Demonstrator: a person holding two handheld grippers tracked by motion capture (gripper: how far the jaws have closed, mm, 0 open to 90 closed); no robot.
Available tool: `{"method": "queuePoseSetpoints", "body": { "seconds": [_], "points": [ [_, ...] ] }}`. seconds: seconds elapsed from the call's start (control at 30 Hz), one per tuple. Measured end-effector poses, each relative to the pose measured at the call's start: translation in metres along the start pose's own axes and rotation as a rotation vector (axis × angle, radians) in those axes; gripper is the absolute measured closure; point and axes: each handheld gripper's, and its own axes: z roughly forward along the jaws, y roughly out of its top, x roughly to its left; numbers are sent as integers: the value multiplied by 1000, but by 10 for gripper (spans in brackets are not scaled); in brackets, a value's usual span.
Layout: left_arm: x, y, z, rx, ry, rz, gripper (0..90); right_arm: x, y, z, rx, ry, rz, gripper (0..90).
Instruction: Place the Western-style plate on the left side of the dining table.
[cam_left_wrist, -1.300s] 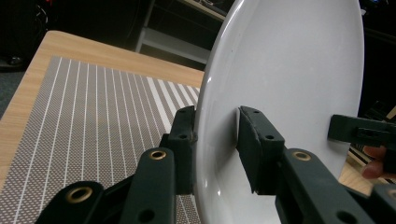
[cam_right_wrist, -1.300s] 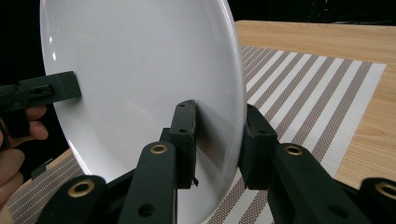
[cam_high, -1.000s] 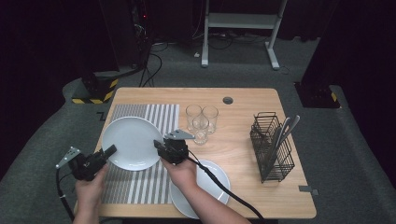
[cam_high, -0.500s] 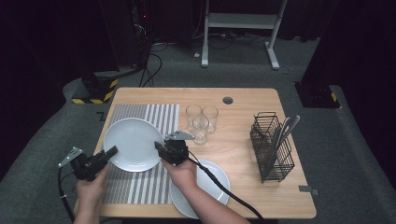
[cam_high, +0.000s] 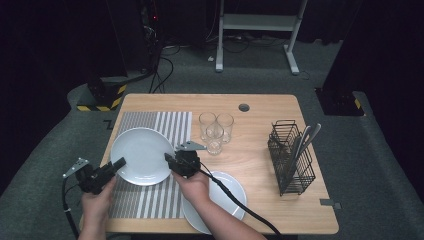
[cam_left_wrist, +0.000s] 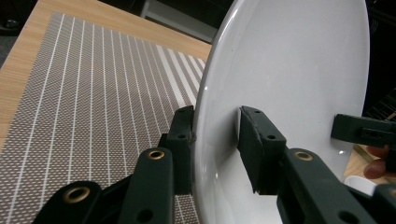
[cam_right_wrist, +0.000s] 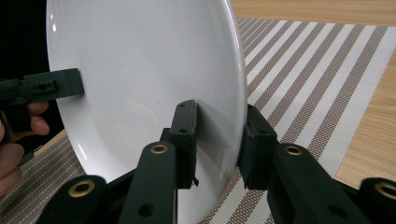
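Observation:
Both grippers hold a white plate (cam_high: 142, 152) over the striped placemat (cam_high: 150, 200), at the left of the table. My left gripper (cam_high: 119, 164) is shut on the plate's near-left rim; in the left gripper view (cam_left_wrist: 217, 114) one jaw lies under the plate (cam_left_wrist: 289, 70) and one on its face. My right gripper (cam_high: 168, 160) is shut on the right rim, and in the right gripper view (cam_right_wrist: 219, 109) the jaws pinch the plate (cam_right_wrist: 140, 60) the same way. The plate seems to hang slightly above the mat (cam_right_wrist: 299, 70).
A second white plate (cam_high: 227, 200) lies at the table's front, partly under the right forearm. Three clear glasses (cam_high: 215, 130) stand close together mid-table. A black wire basket (cam_high: 292, 160) with cutlery stands at the right. The wooden table (cam_high: 270, 120) has a round hole (cam_high: 244, 107) near its far edge.

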Motion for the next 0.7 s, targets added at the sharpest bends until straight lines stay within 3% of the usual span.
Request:
{"method": "queuePoseSetpoints", "body": {
  "seconds": [0.7],
  "points": [
    [4, 0, 5, 22, 11, -4, 661, -2, -2, 7, 25, -11, 0, 699]
  ]
}}
